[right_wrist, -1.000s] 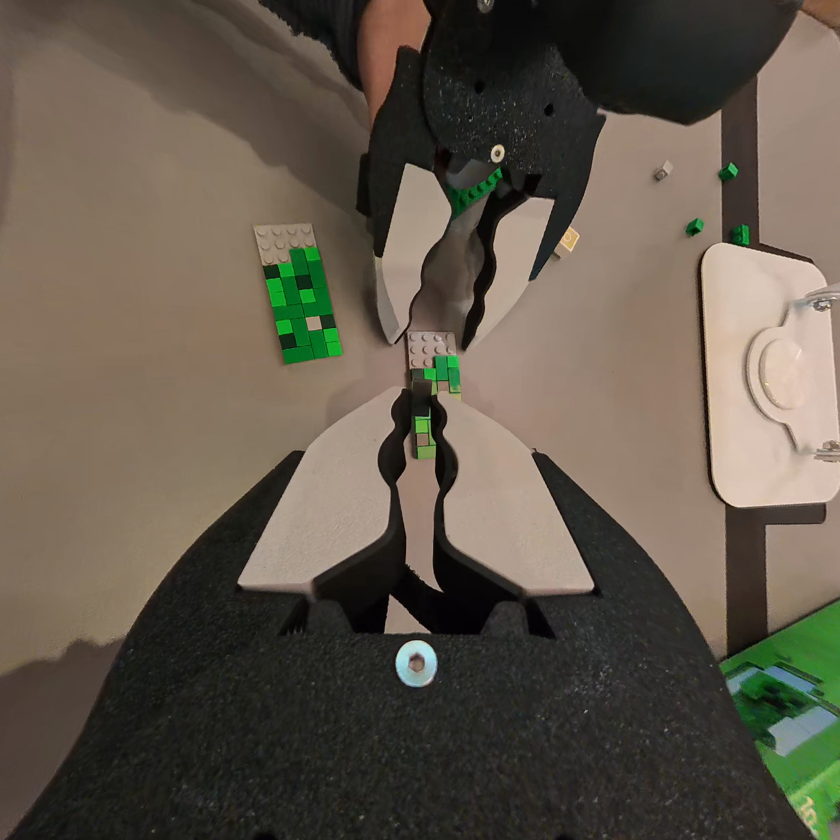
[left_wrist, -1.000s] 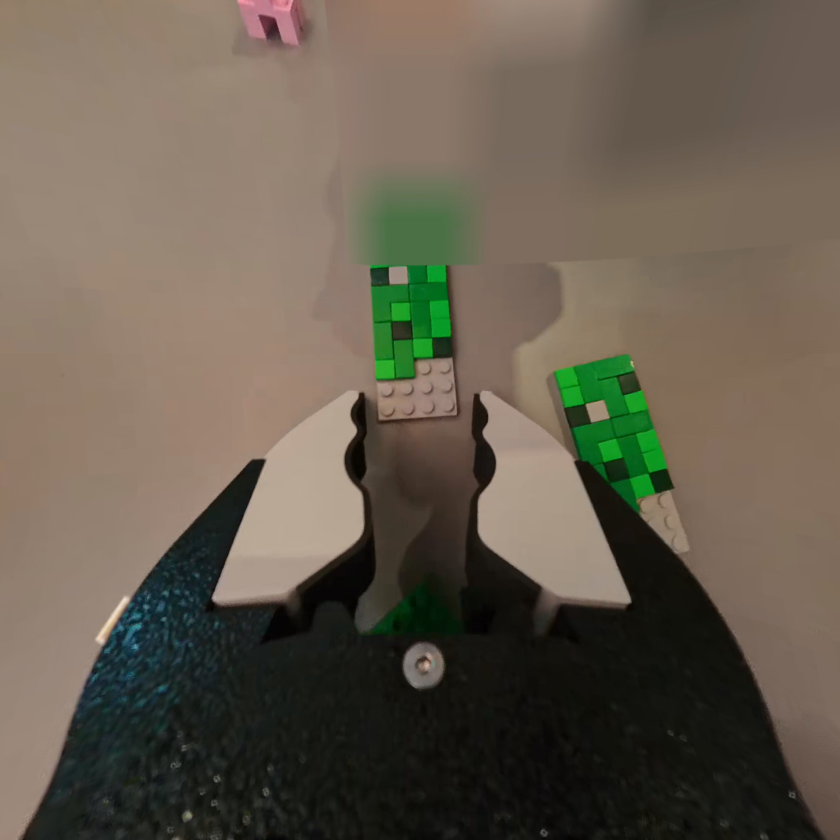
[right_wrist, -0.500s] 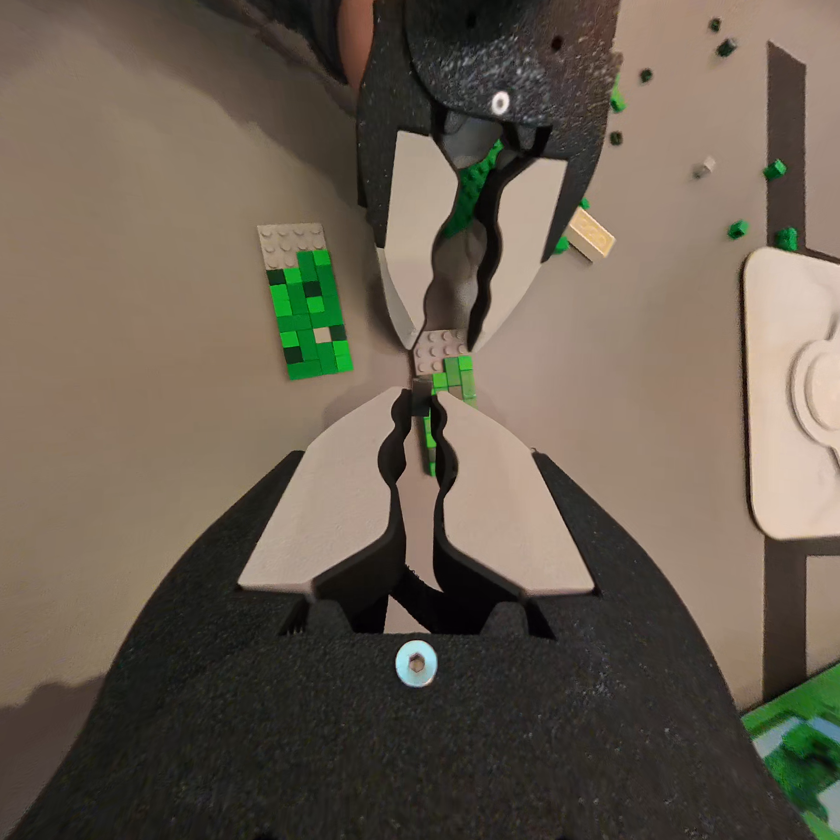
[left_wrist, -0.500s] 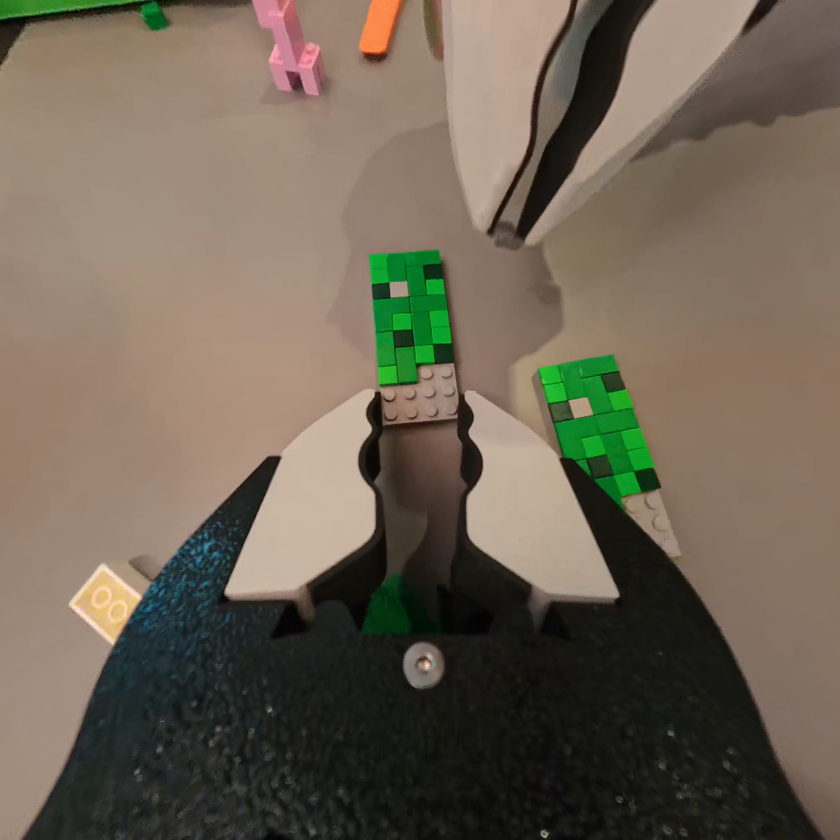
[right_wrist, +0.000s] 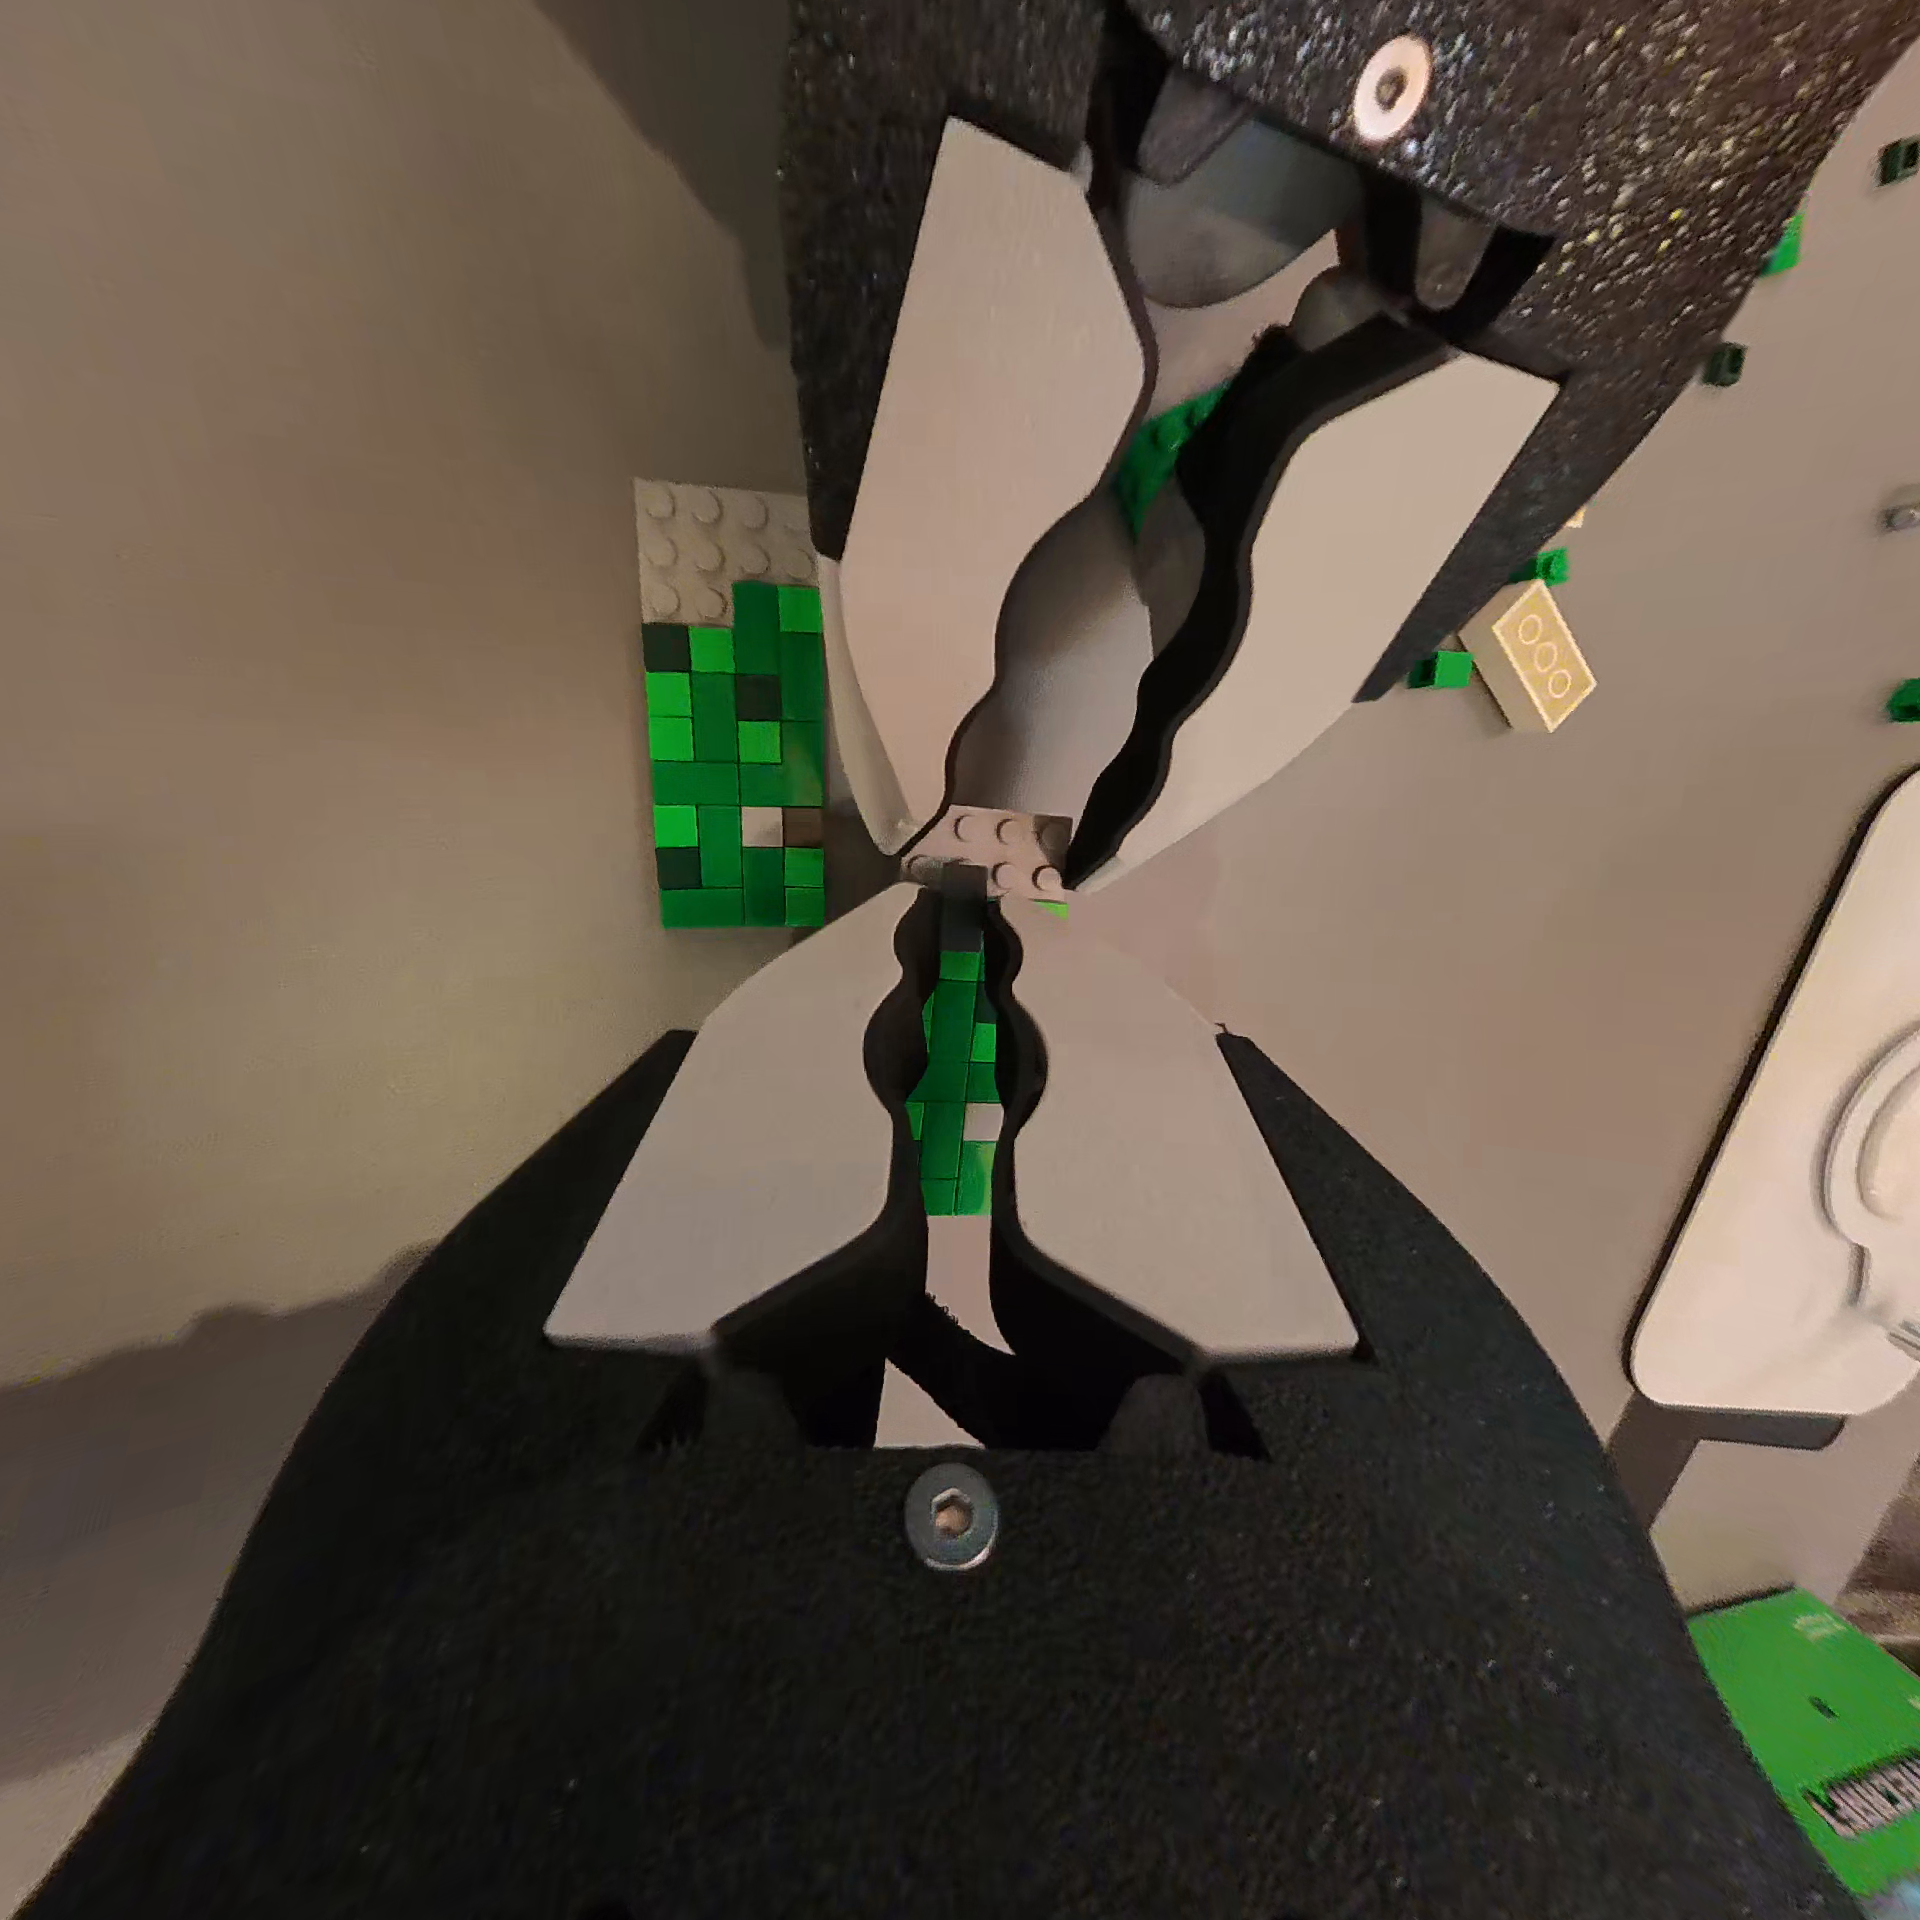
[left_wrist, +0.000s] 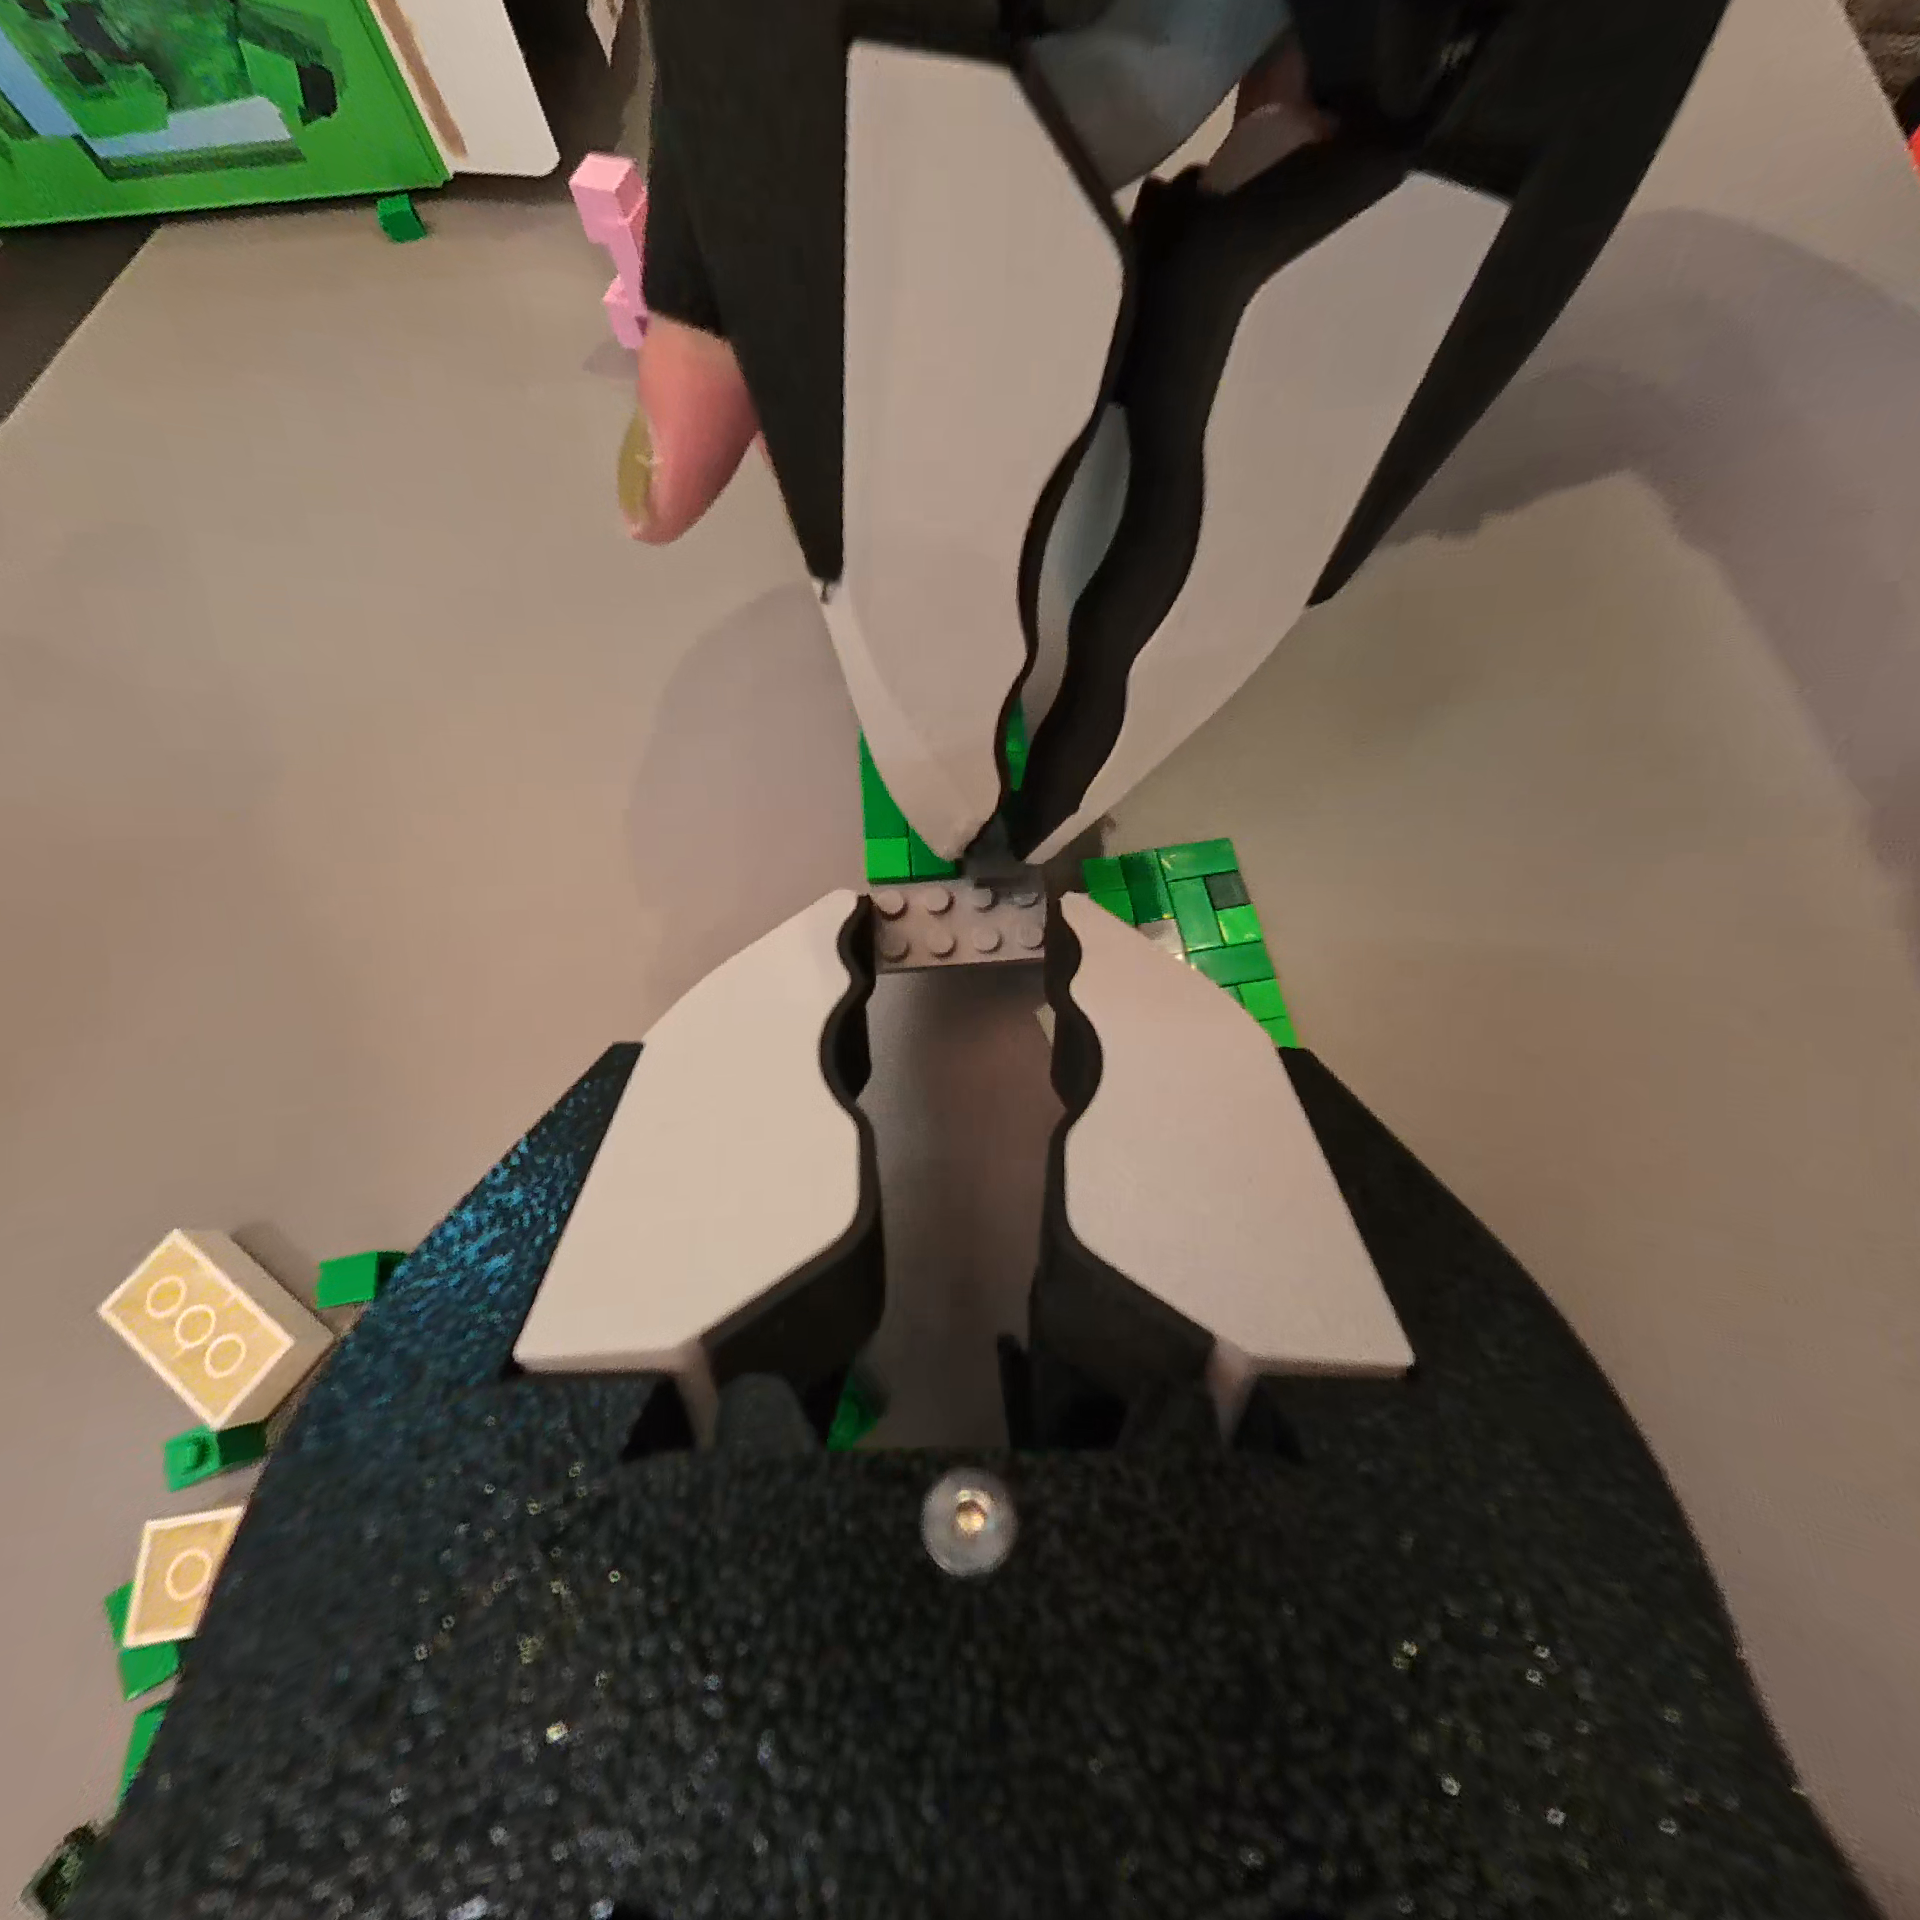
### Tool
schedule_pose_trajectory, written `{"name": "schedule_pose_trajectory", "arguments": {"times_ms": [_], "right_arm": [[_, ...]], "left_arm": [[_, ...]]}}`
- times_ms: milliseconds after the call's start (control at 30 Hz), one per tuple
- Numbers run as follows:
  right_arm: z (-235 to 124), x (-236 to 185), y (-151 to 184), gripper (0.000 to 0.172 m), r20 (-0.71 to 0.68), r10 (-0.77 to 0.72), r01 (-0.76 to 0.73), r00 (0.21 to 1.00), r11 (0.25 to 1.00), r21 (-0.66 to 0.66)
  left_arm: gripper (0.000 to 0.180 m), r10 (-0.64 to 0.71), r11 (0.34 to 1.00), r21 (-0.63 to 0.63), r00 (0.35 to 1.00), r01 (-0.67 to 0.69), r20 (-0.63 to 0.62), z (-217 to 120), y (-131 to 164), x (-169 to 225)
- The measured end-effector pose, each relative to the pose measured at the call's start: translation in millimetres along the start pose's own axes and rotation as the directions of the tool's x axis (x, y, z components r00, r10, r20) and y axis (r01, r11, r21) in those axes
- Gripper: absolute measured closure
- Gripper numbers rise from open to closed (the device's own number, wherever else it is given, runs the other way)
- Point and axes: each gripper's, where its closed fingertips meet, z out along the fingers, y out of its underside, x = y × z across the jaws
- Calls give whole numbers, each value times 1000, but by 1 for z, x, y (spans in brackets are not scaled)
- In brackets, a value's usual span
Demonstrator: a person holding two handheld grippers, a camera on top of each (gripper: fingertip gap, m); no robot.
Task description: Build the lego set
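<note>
The grey plate (left_wrist: 958, 928) with green tiles lies flat on the counter (left_wrist: 312, 727), gripped at its bare studded end by the left tool (left_wrist: 956, 914), whose pads are pressed on both sides. A small dark tile (right_wrist: 961, 904) is pinched in the nearly closed right tool (right_wrist: 961, 902) and held onto the studs. Most studs are already tiled; two bare rows are left. At 3 o'clock, a second tiled plate (left_wrist: 1210, 914) lies close. At 9 o'clock, open counter is seen.

Plain grey tabletop (left_wrist: 312, 727), soft indoor light.
</note>
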Motion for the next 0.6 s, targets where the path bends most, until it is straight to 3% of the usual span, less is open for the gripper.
{"name": "schedule_pose_trajectory", "arguments": {"times_ms": [233, 433, 600], "right_arm": [[0, 1, 2, 163, 22, 18, -17, 1000, 999, -45], [-2, 3, -1, 152, -7, 23, -23, 1000, 999, -29], [-20, 13, 0, 142, -179, 75, -66, 981, 996, 56]], "left_arm": [[149, -5, 1000, 17, 1000, 5, -13, -2, -3, 1], [150, -22, 999, 33, 1000, 23, -18, -3, -5, 1], [150, -88, 994, 73, 996, 87, 17, -9, -8, -7]]}}
